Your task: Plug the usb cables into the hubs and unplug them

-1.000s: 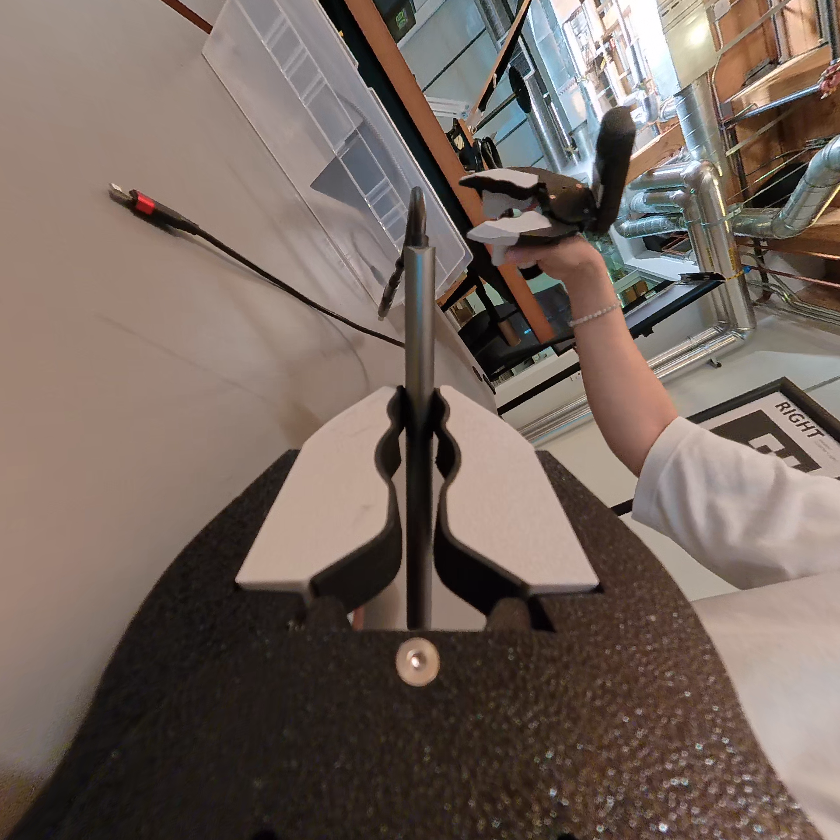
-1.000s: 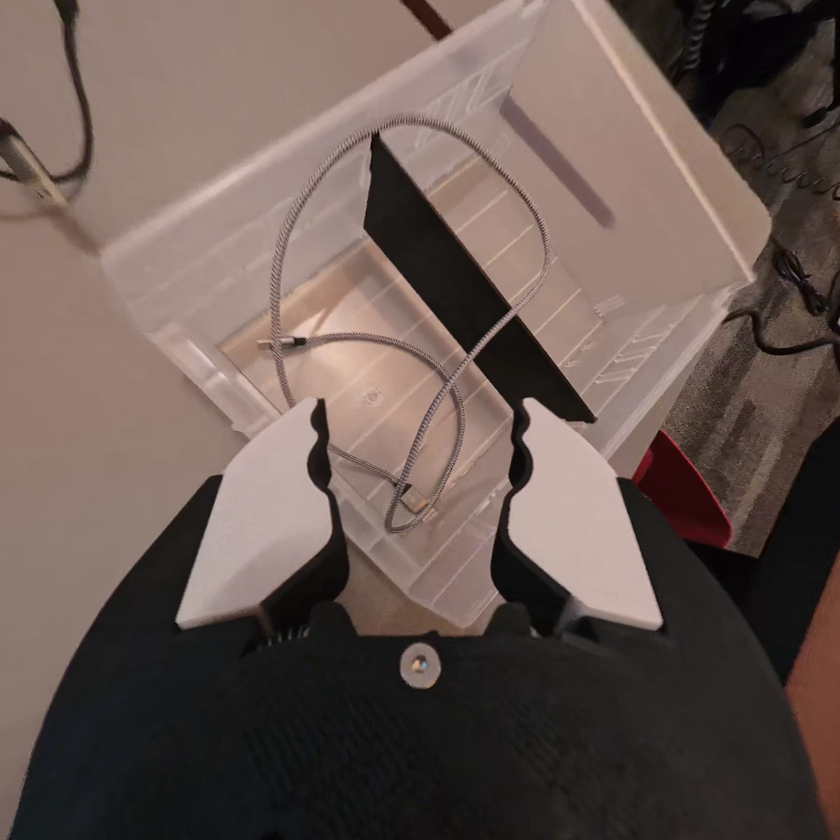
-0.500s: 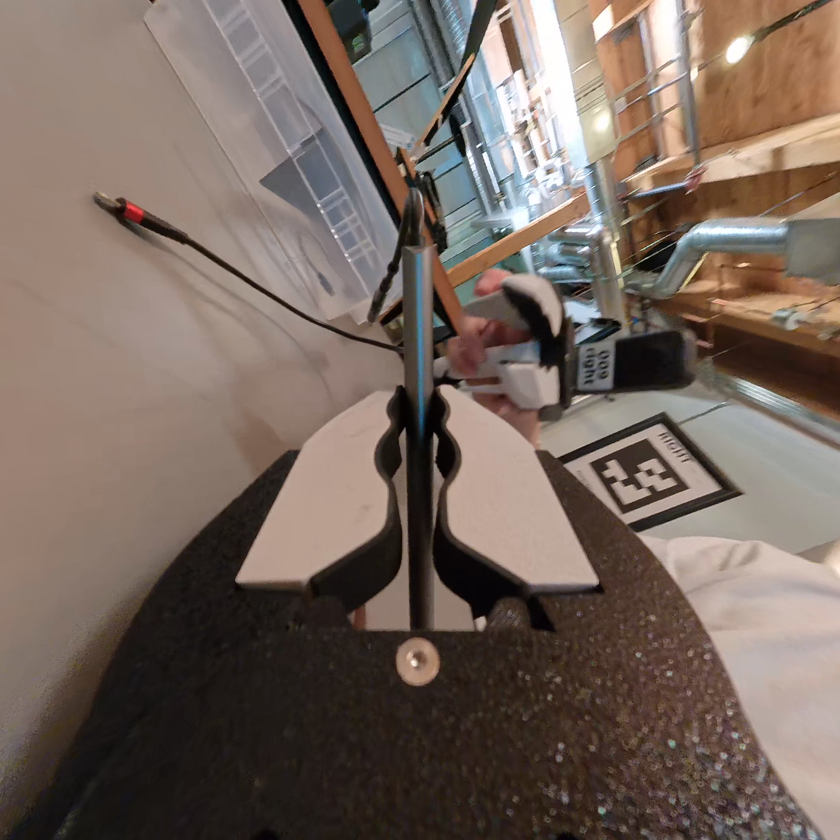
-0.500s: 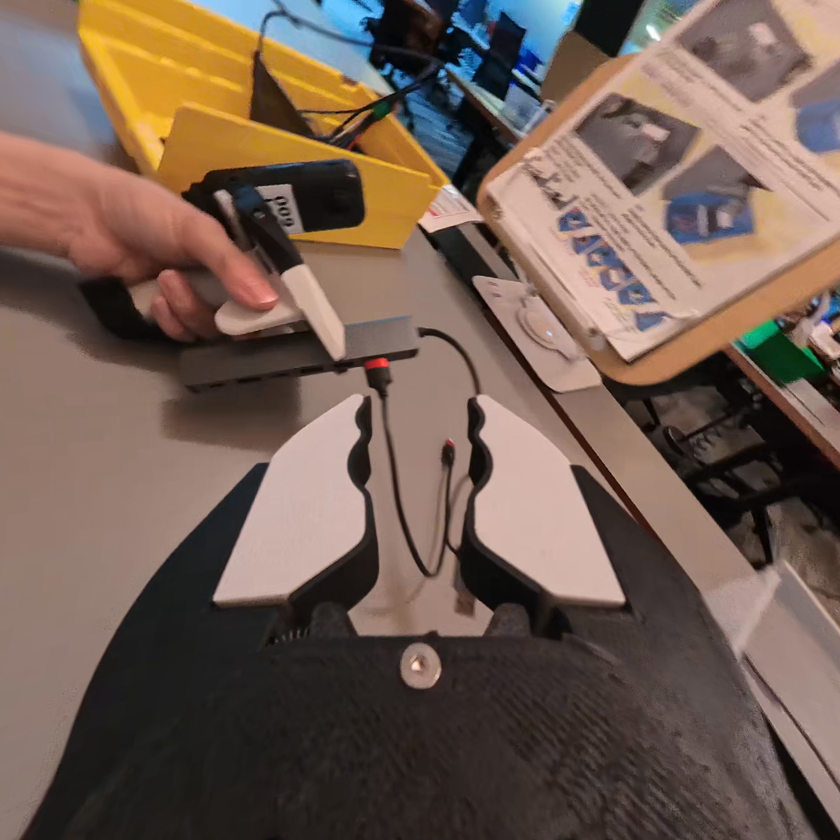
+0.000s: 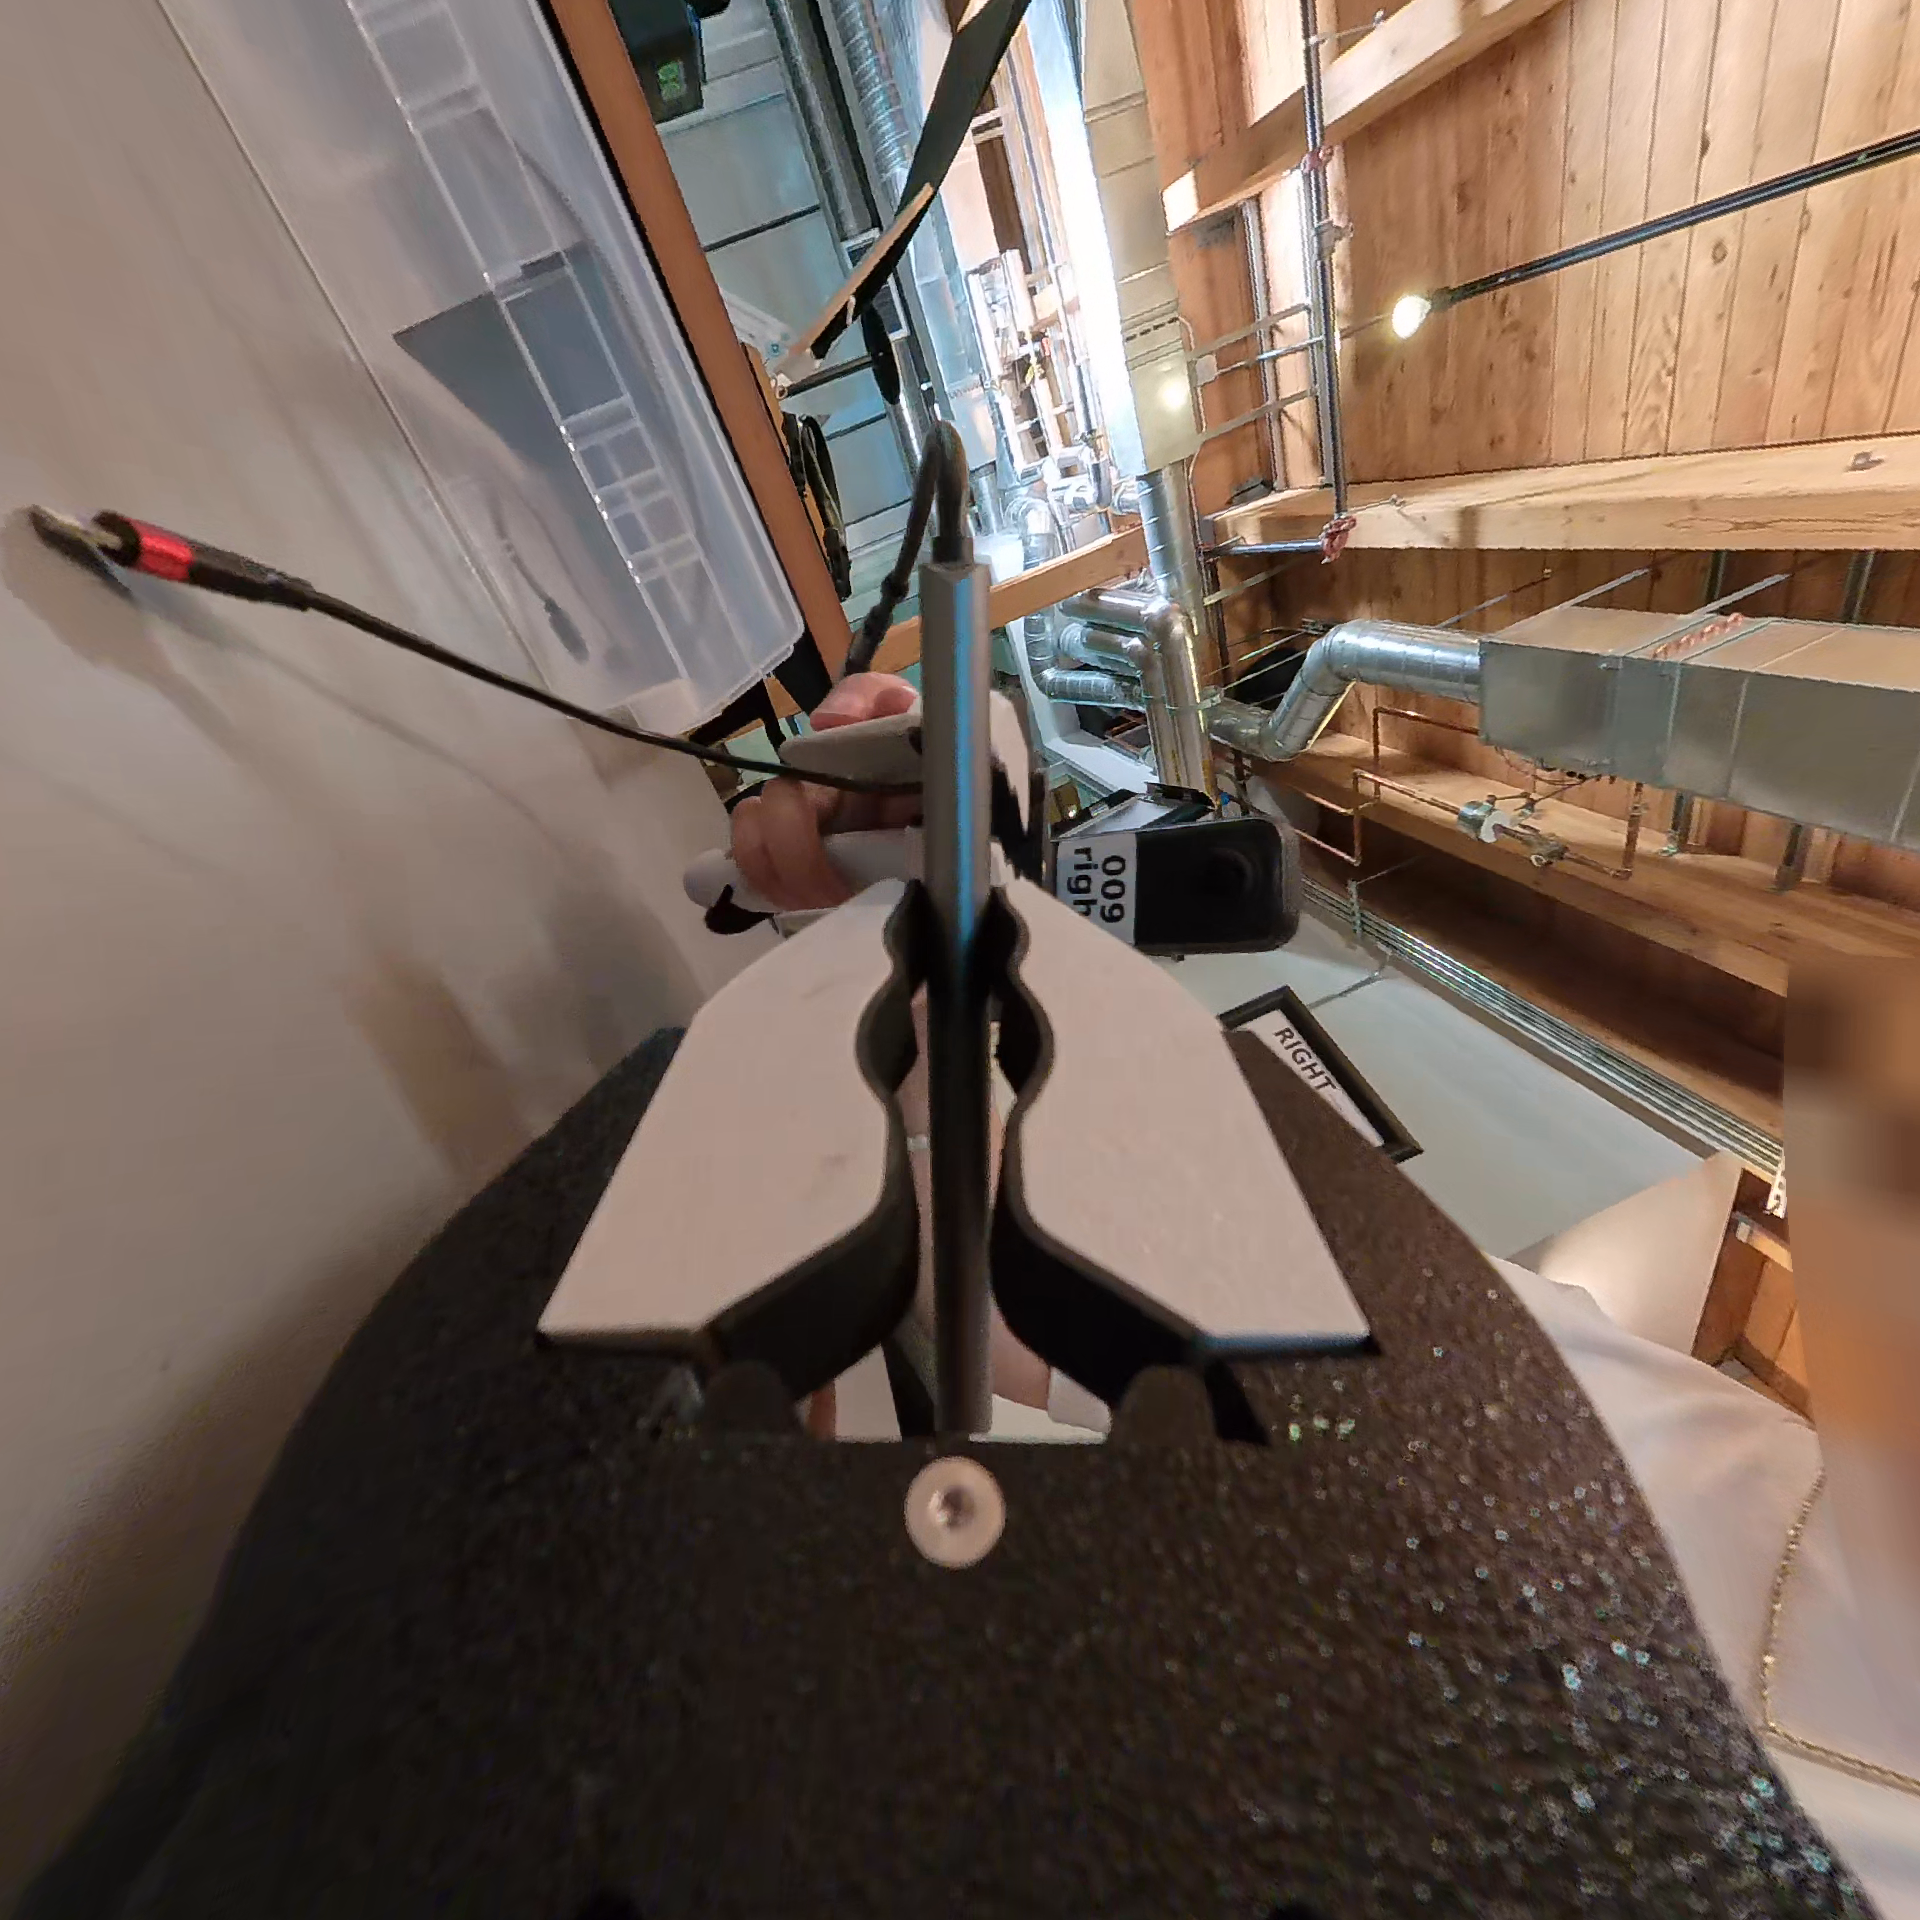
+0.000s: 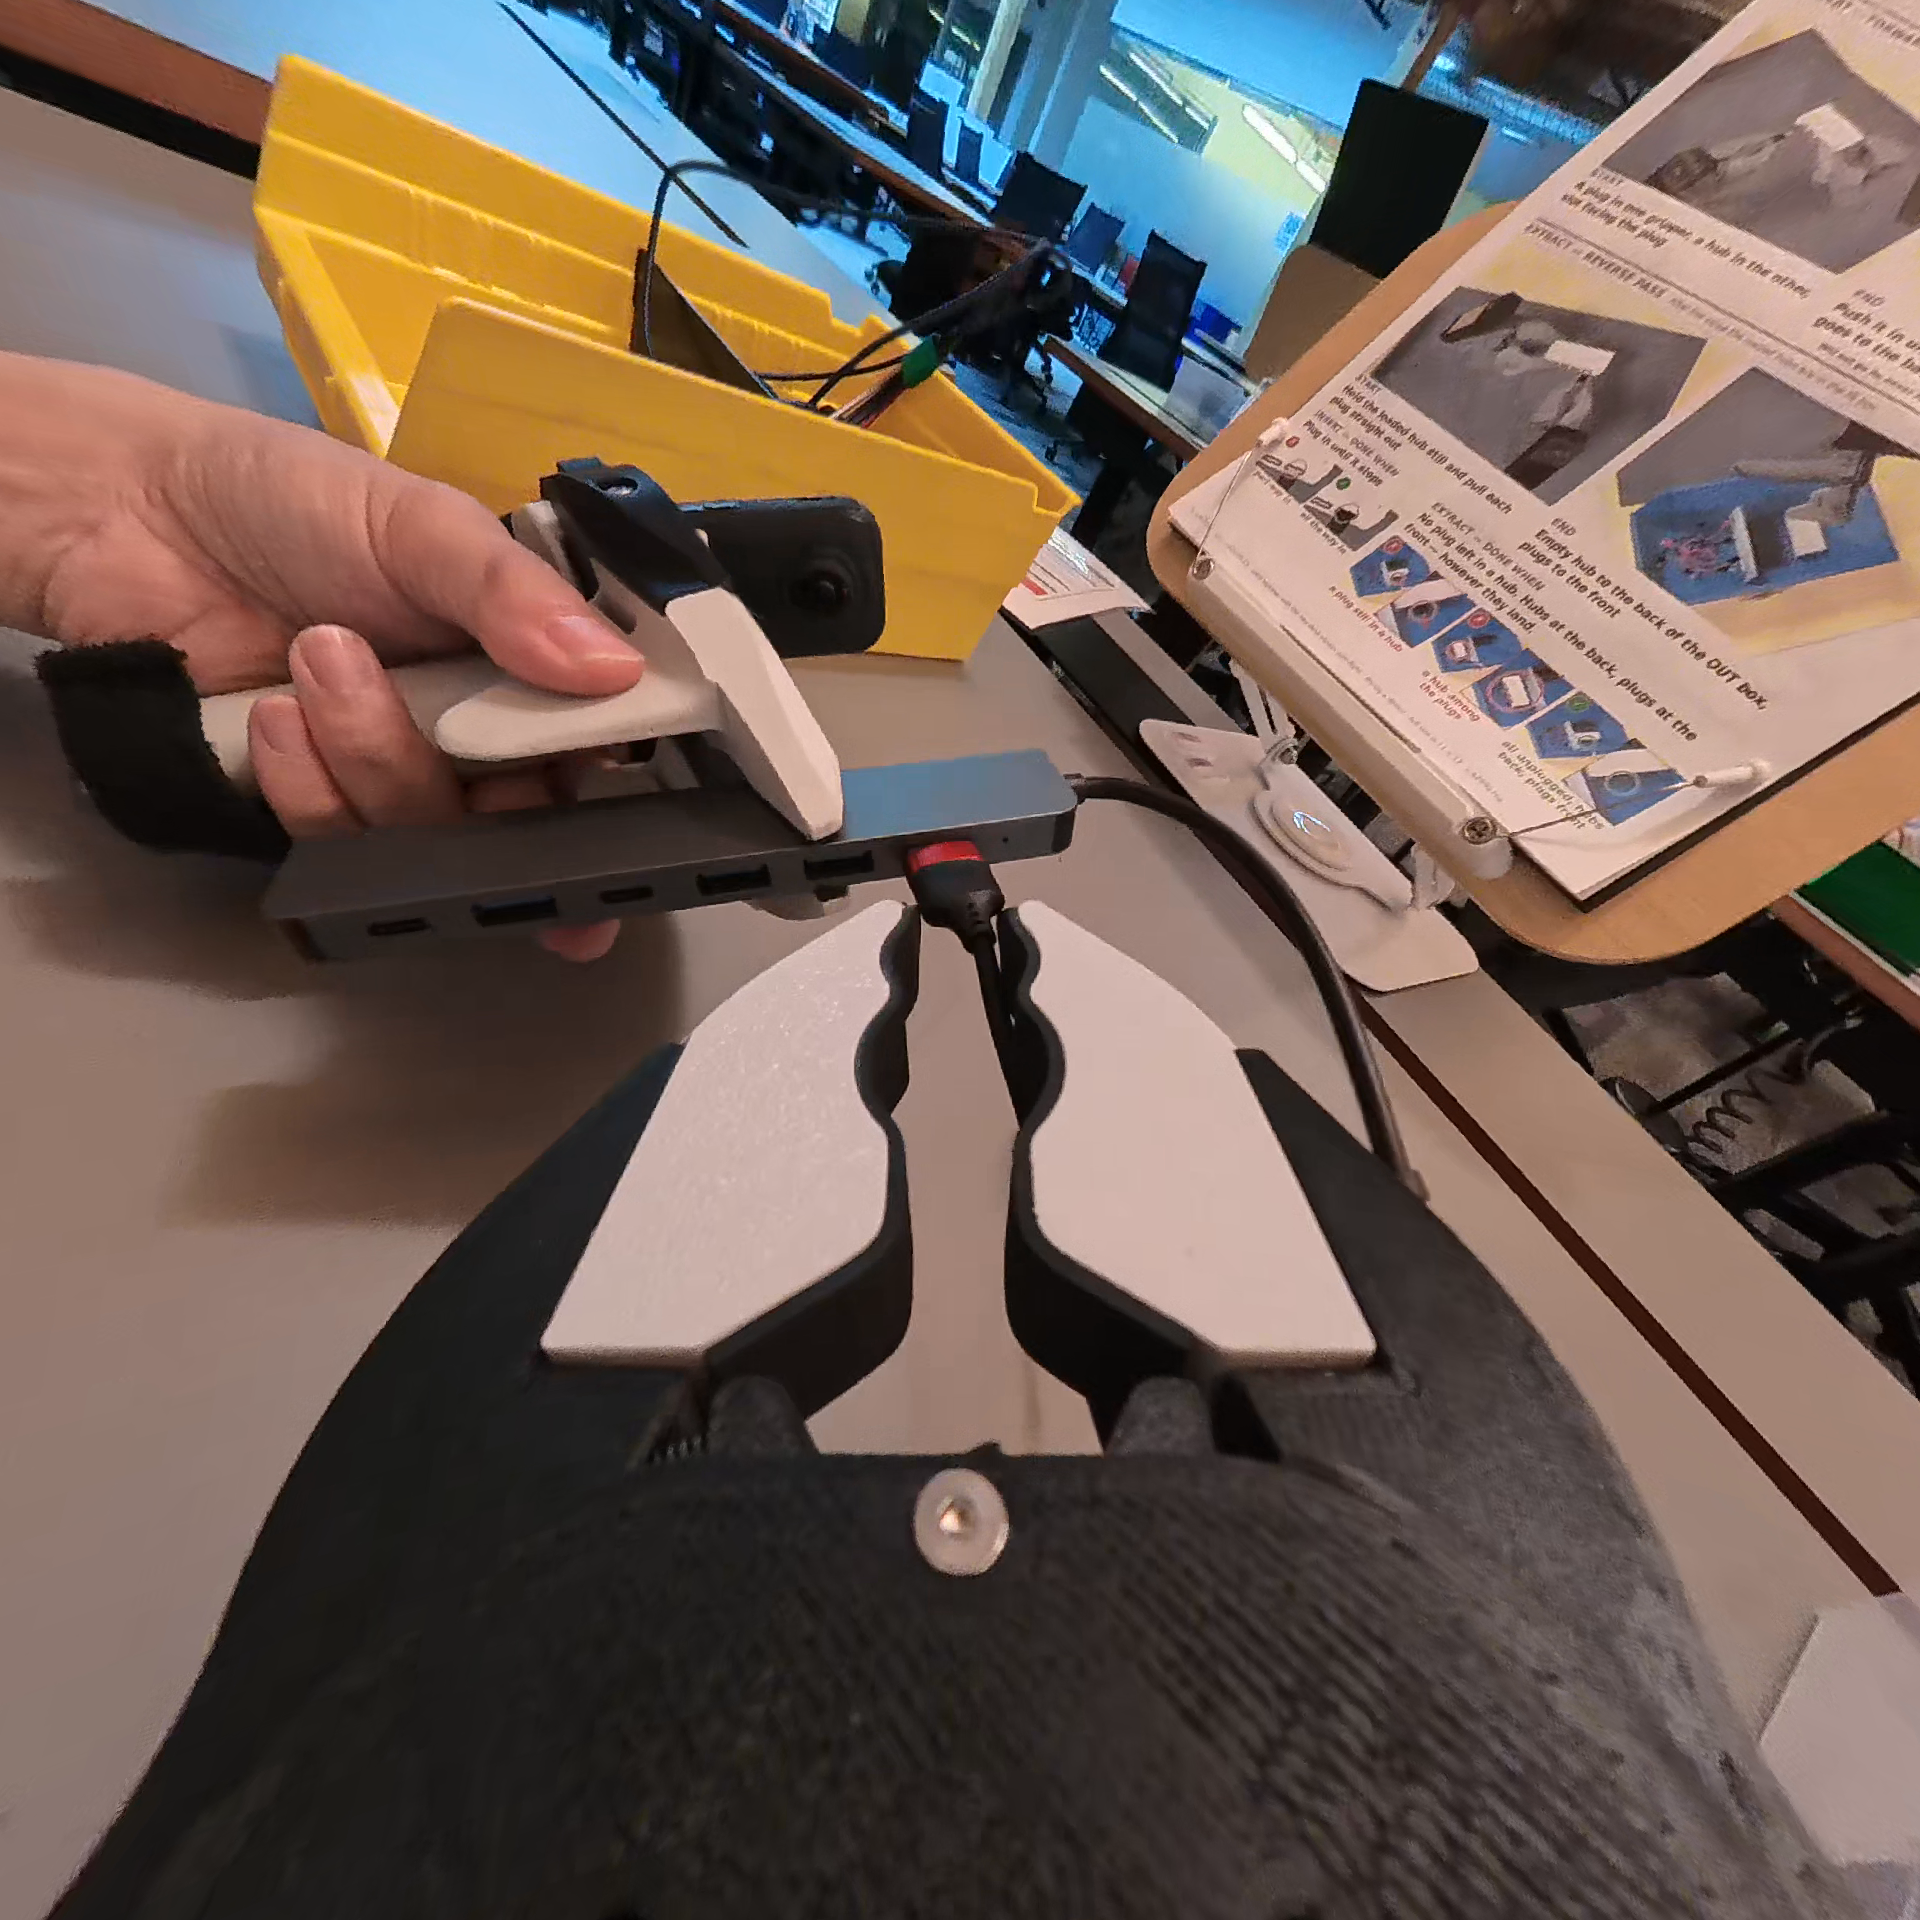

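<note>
My left gripper [image 5: 954, 909] is shut on a slim grey USB hub [image 5: 951, 727], seen edge-on and held just above the table. In the right wrist view that gripper [image 6: 805, 805] clamps the hub [image 6: 665, 862] flat, ports facing me. A red-and-black USB plug [image 6: 945, 862] sits in a port near the hub's right end. My right gripper [image 6: 961, 920] is closed narrowly on the plug's black boot, its cable running back between the fingers. The cable's other red plug [image 5: 140, 545] lies loose on the table. The right gripper [image 5: 862, 821] shows partly behind the hub.
A clear plastic bin [image 5: 520, 364] stands on the table beyond the loose plug. A yellow bin [image 6: 675, 436] with cables sits behind the hub. A board with an instruction sheet [image 6: 1558, 520] on a white stand [image 6: 1309, 831] is at the right. The hub's own black lead [image 6: 1247, 914] trails towards the table edge. Left and right tips are no more than a few centimetres apart.
My right gripper swung from above the clear bin to the hub, moved up to the red plug and narrowed its jaws onto it. The left gripper kept holding the hub.
</note>
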